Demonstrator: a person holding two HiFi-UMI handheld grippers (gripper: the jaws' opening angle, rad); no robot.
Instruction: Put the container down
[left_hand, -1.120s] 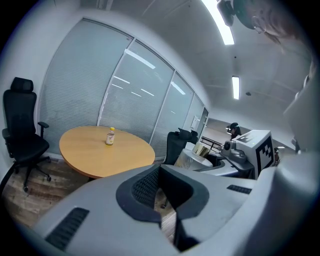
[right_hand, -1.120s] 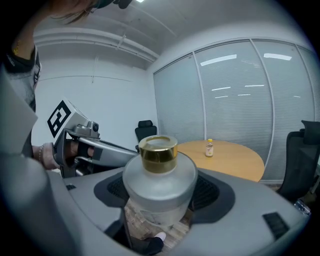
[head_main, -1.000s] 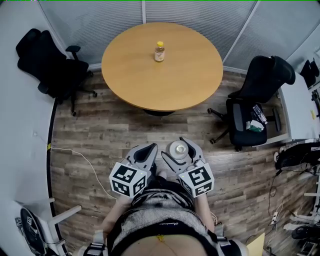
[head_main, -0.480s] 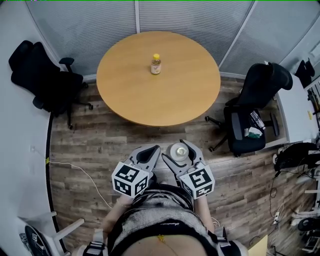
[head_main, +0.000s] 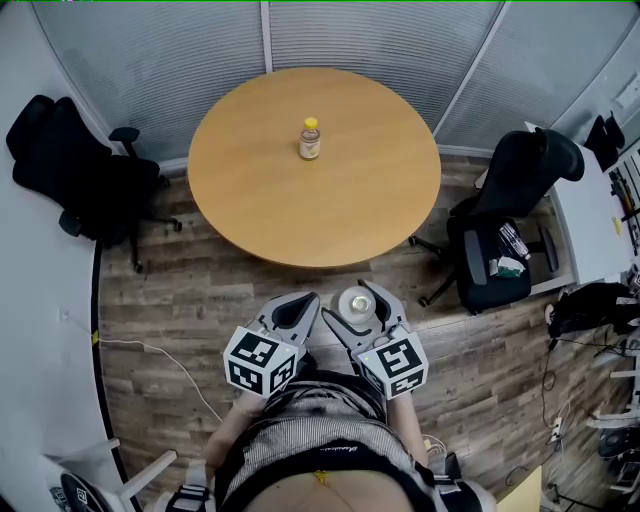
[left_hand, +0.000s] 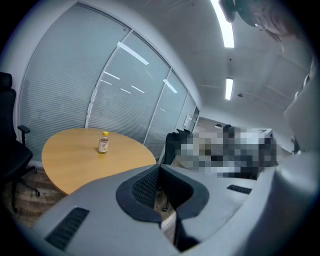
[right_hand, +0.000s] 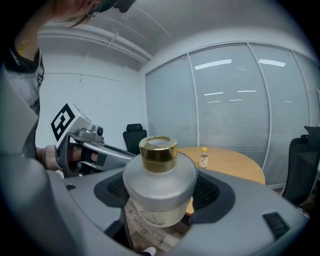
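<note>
Right tongs clamp the frosted, gold-capped container — held above the floor | left tongs pressed together, seemingly empty | counter well ahead — set-down not yet done

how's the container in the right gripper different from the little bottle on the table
The container is squat and frosted white with a gold collar; the bottle is slim, with a yellow cap and a label. The container is clamped in the right gripper above the wood floor; the bottle stands free on the round table, far from both grippers. Both are upright.
</note>
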